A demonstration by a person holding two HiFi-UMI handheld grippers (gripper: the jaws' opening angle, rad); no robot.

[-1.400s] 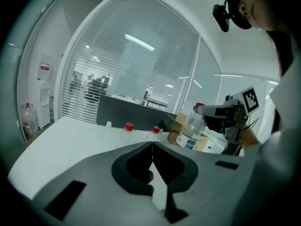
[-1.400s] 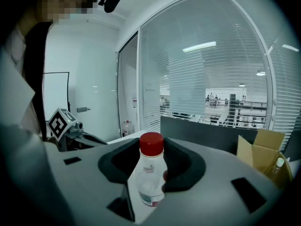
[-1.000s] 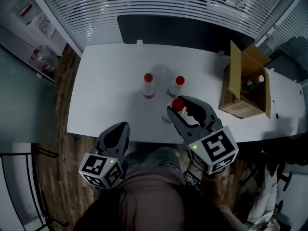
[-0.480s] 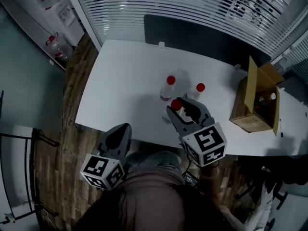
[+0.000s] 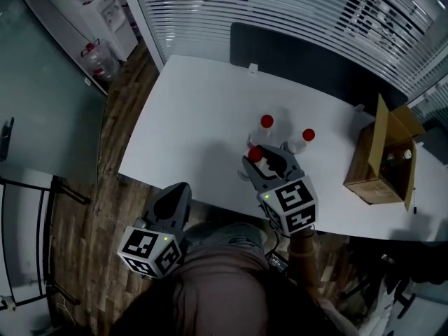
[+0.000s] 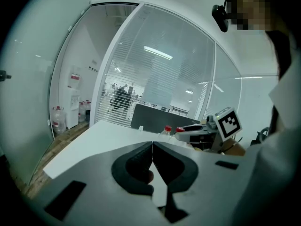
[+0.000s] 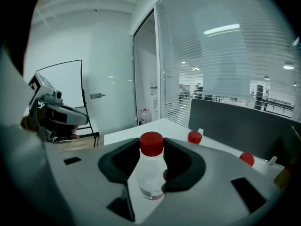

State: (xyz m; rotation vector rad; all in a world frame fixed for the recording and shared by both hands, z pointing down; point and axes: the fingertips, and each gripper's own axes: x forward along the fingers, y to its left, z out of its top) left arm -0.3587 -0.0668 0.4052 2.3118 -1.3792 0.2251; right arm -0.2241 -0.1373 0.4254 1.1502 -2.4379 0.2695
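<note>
Since a second ago the right gripper [image 5: 259,164] has swung to the left with its bottle [image 5: 253,158]. It faced the box before, and now it faces two more bottles.

Head view: the right gripper is clamped on the bottle near its red cap. The bottle is by the near edge of the table [image 5: 189,117]. I cannot tell if it stands on the table or hangs just over it. A second bottle [image 5: 265,124] stands close by at 12 o'clock from it. A third bottle [image 5: 306,137] stands at 2 o'clock, a bit more away. The box [image 5: 383,161] sits open at 3 o'clock, well apart, near the table's right end. The left gripper [image 5: 175,193] is at 7 o'clock from the right one, off the table and over the wood floor.

Left gripper view: the left gripper [image 6: 152,154] has its jaws pressed together with nothing between them. At 1 o'clock the right gripper [image 6: 194,129] shows with its marker cube. The red cap of the second bottle [image 6: 167,129] peeks out just to its left. The white table [image 6: 101,138] lies ahead.

Right gripper view: the bottle [image 7: 150,171] stands upright between the jaws, and they squeeze it from both sides. The right gripper [image 7: 151,160] points over the table [image 7: 155,126]. The second bottle [image 7: 194,137] shows its red cap at 1 o'clock. The third bottle [image 7: 246,158] shows at 3 o'clock. The left gripper [image 7: 55,111] is far off at 9 o'clock.
</note>
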